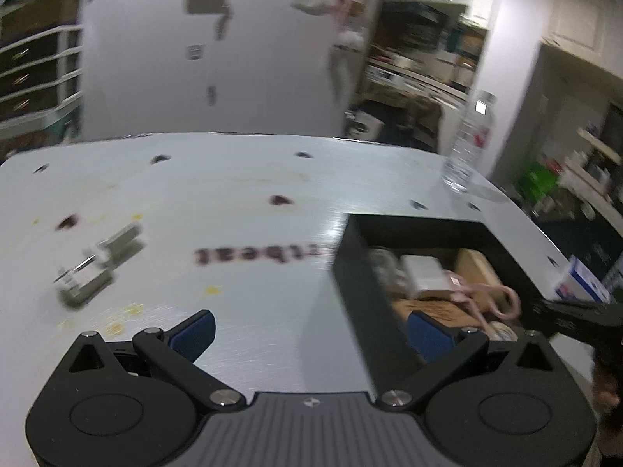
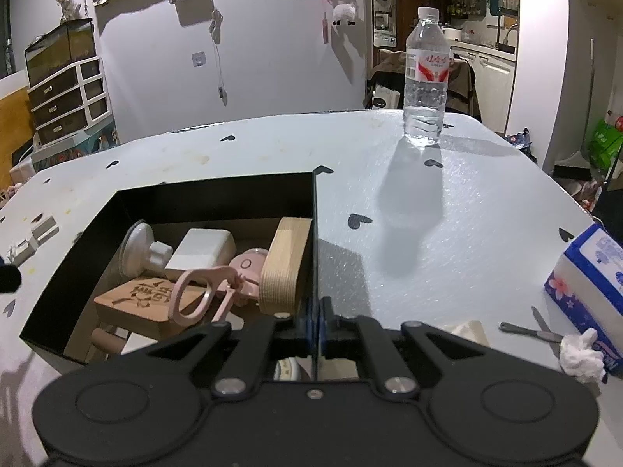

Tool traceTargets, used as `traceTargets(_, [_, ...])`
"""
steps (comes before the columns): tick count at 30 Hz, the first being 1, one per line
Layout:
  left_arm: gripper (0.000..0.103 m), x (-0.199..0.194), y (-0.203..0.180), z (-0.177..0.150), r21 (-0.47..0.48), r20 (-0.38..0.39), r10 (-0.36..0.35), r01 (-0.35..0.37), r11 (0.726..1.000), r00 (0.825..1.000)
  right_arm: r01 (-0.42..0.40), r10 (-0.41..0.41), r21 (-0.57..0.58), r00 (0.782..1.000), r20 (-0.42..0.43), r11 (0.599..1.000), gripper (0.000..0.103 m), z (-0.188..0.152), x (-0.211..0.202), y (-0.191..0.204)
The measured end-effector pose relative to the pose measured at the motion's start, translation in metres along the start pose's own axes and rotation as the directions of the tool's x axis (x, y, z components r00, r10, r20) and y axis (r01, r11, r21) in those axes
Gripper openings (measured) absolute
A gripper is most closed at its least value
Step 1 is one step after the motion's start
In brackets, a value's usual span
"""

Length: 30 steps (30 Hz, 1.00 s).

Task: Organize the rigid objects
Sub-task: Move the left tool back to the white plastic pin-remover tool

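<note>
**Right tongs pinning the box wall, left one free for the last stray piece**

The black box (image 2: 218, 198) sits on the counter (image 2: 447, 210) and already holds a bunch of rigid stuff: white charger block (image 2: 202, 251), pink scissors (image 2: 202, 295), a wooden block (image 2: 286, 264) at the right wall, an engraved wooden board (image 2: 132, 299), and a white suction knob (image 2: 142, 251). The right tongs (image 2: 318, 323) are clenched on the box's thin right wall, so the box is steadied.

The left tongs (image 1: 311, 330) are spread wide with nothing in them, floating over the counter next to the box's left wall. What looks left to sort is the white clip-like piece (image 1: 97, 264), out at about 10 o'clock from the left tongs and well apart from the box. That view is motion-smeared, so I can't tell its exact shape.

My take on doing it well: keep the right grip firm so the box doesn't slide, come down on the clip across its narrow side, and drop it into the open front-left corner.

Farther out: a water bottle (image 2: 424, 78) upright at 1 o'clock, a tissue box (image 2: 588, 284) at 3 o'clock with a small metal tool (image 2: 529, 330) beside it. The counter has little heart marks and yellowish stains. Beyond it, a drawer unit (image 2: 66, 97) against the wall.
</note>
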<state>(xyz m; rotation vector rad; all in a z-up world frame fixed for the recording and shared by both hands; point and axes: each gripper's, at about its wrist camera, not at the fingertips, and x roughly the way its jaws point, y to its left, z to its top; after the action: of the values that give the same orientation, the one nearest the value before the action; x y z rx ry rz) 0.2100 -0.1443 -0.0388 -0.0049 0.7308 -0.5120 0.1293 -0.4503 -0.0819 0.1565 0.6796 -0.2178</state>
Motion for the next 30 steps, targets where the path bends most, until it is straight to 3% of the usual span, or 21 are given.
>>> traceTargets(6, [0.103, -0.004, 0.042, -0.007, -0.130, 0.024, 0.110, -0.106, 0.986, 0.994, -0.006, 0.005, 0.004, 1.000, 0.013, 1.000, 0.004, -0.001, -0.007, -0.001])
traceTargets(13, [0.103, -0.002, 0.072, -0.019, -0.237, 0.034, 0.229, -0.214, 0.947, 0.973, -0.009, 0.009, 0.003, 1.000, 0.023, 1.000, 0.004, -0.003, -0.007, -0.001])
traceTargets(22, [0.103, 0.015, 0.097, -0.020, -0.293, 0.038, 0.295, -0.272, 0.917, 0.955, -0.006, 0.007, -0.043, 1.000, 0.028, 0.999, 0.004, -0.004, -0.009, 0.003])
traceTargets(30, [0.103, 0.048, 0.120, -0.004, -0.316, 0.039, 0.373, -0.343, 0.885, 0.927, -0.017, 0.018, -0.034, 1.000, 0.017, 0.999, 0.005, -0.003, -0.010, 0.002])
